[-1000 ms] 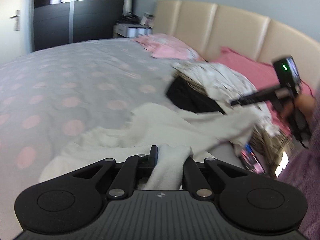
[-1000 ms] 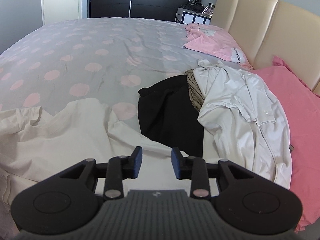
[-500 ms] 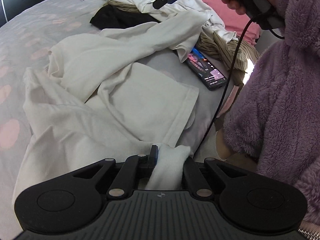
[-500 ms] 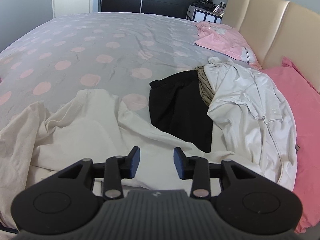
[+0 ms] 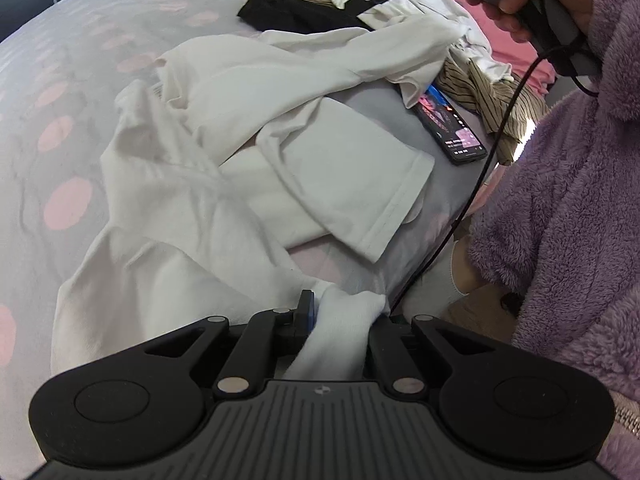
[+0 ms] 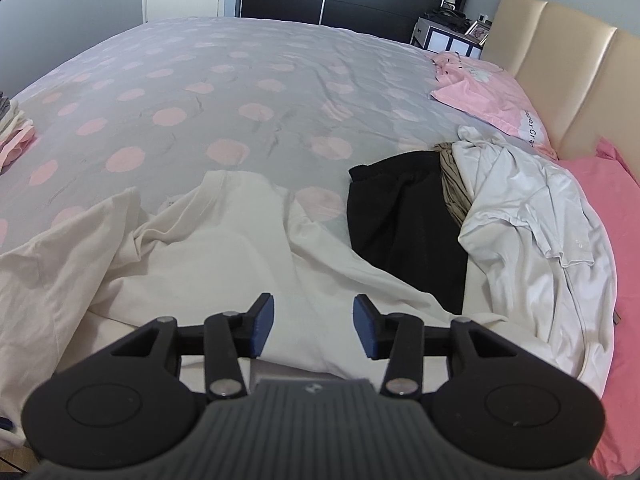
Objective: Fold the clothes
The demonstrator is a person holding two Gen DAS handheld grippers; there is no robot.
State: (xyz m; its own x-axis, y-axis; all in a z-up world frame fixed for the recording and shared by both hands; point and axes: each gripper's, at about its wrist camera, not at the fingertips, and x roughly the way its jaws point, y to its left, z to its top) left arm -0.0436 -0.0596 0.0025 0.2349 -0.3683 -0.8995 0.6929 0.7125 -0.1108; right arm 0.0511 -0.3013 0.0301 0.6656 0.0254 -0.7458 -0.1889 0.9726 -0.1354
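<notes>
Now the left gripper (image 5: 340, 312) pinches a bunched edge of the cream shirt (image 5: 224, 128). That shirt lies crumpled on the dotted bed (image 6: 240, 80), near a phone (image 5: 450, 124). Over the shirt, the right gripper (image 6: 314, 324) has just been opening; its jaws are spread with nothing between them.

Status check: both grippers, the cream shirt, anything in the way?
Left gripper shut on cream shirt hem. Right gripper open, jaws just widened, nothing between, above shirt. Shirt crumpled, unfolded on bed. Phone beside the sleeve, part under white fabric.
</notes>
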